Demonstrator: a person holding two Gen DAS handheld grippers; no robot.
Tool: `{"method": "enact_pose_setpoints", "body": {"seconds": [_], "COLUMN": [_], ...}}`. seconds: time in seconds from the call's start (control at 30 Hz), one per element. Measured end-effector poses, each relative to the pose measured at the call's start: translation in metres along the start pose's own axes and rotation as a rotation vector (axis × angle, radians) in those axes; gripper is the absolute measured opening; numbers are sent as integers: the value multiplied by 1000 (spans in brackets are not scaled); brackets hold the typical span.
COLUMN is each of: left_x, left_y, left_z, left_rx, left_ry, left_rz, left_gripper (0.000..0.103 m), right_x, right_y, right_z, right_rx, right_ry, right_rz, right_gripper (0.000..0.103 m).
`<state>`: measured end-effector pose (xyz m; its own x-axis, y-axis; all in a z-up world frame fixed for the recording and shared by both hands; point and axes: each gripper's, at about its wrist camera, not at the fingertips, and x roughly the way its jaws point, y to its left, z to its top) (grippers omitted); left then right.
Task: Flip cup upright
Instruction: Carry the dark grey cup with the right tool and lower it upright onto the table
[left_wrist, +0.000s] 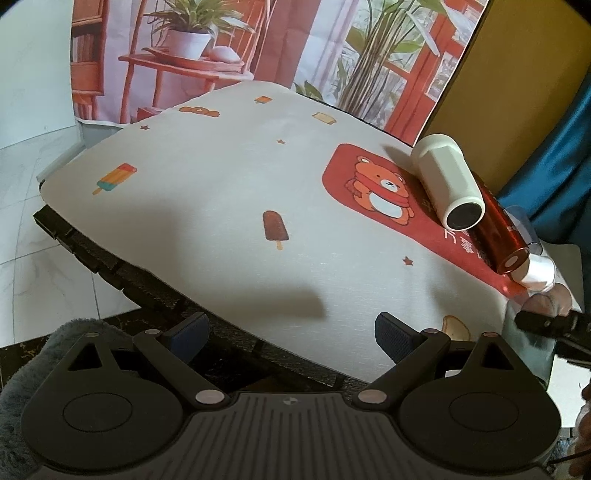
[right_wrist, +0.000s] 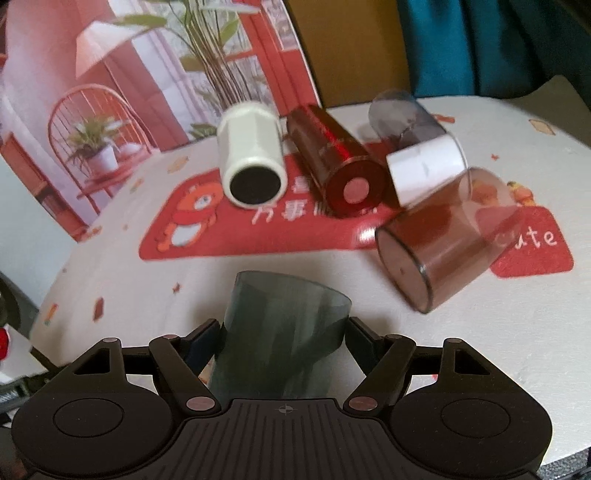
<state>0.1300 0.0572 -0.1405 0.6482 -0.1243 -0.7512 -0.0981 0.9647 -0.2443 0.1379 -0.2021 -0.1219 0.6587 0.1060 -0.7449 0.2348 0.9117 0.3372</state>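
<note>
Right gripper (right_wrist: 282, 343) has its two pads closed against the sides of a smoky grey translucent cup (right_wrist: 280, 325), which fills the gap between them and points away toward 12 o'clock. Whether the far end is its mouth or its base cannot be read through the blur, and it is hard to say if the cup is lifted clear of the counter (right_wrist: 517, 350) or just above it.

Left gripper (left_wrist: 291, 336) hangs with its pads spread wide and nothing between them, over the near edge of the counter and well apart from the cups.

Beyond the held cup, several others lie on their sides: a white cup (right_wrist: 253, 166) at 11 o'clock, a dark red cup (right_wrist: 332, 166) just beside it at 12, a clear cup with a white band (right_wrist: 421, 147) at 1, and a brown translucent cup (right_wrist: 447, 236) at 2, the nearest.

To do the step well, I judge the wrist should roll until the cup's axis is vertical with the open end up, and the squeeze should stay gentle, since the thin wall looks likely to flex. Bare cloth near 10 o'clock looks the safest landing, away from the brown cup. Base should settle flat before the pads open, or the cup may tip.
</note>
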Motion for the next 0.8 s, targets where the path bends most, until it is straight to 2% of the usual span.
{"method": "enact_pose_setpoints", "body": {"seconds": [0.23, 0.47, 0.8], "left_x": [0, 0, 0], "left_y": [1, 1, 2], "left_z": [0, 0, 0], "left_rx": [-6, -5, -8], "left_ry": [5, 3, 9], "left_rz": [-14, -22, -27], "left_gripper": [98, 98, 98], "right_x": [-8, -6, -11], "right_y": [14, 32, 32], "right_z": [12, 10, 5], "right_rx": [-103, -261, -275], "right_ry": [-59, -122, -118], "right_rz": [-13, -110, -107], "right_gripper": [67, 65, 65]}}
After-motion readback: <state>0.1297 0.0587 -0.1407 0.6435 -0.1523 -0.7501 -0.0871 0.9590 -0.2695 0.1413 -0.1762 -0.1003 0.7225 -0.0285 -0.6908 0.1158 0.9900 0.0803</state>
